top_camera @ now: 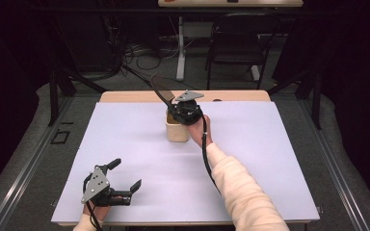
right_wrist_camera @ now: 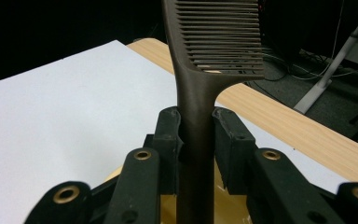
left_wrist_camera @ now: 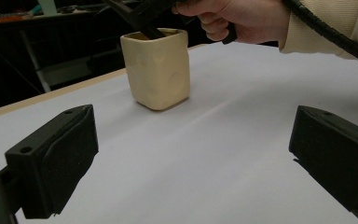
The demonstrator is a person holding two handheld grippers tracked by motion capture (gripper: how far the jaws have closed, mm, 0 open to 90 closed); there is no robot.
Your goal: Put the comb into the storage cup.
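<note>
A cream square cup [top_camera: 177, 128] stands near the middle of the white table cover [top_camera: 125, 144]. My right gripper [top_camera: 185, 111] hovers right over the cup, shut on the handle of a dark brown comb [right_wrist_camera: 200, 93]. The comb [top_camera: 160, 89] slants up and to the far left, and its handle end dips into the cup [left_wrist_camera: 158, 67]. Both pads [right_wrist_camera: 168, 135] press the comb's handle from either side. My left gripper [top_camera: 125, 177] rests at the near left of the table, open, with nothing between its fingers [left_wrist_camera: 56, 158].
A bare wooden strip [top_camera: 125, 96] runs along the table's far edge. Beyond it stand a dark chair [top_camera: 236, 43] and a white table leg [top_camera: 180, 48] among floor cables. A small dark spot [top_camera: 217, 100] sits on the far edge.
</note>
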